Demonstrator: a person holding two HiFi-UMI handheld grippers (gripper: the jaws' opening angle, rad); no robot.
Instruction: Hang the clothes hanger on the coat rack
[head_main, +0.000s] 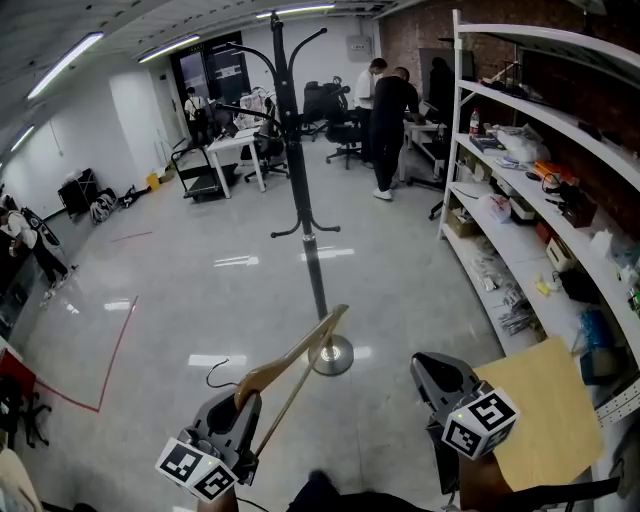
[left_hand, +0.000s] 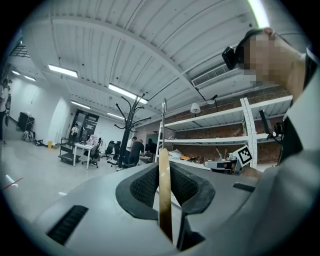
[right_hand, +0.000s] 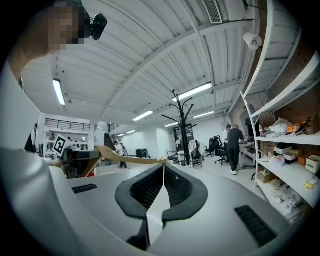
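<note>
Head view: left gripper (head_main: 243, 403) clamps pale wooden clothes hanger (head_main: 296, 354) by one shoulder end, keeping its dark wire hook (head_main: 216, 374) clear for the tall black metal coat rack (head_main: 297, 190) well ahead, while the right gripper (head_main: 432, 368) is closed and empty.

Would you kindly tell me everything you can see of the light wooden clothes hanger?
The light wooden clothes hanger has a curved shoulder piece, a thin lower bar and a dark wire hook. It carries no garment. The left gripper is shut on the wood near the hook, holding it tilted up and away; it is not yet on the black coat rack.
</note>
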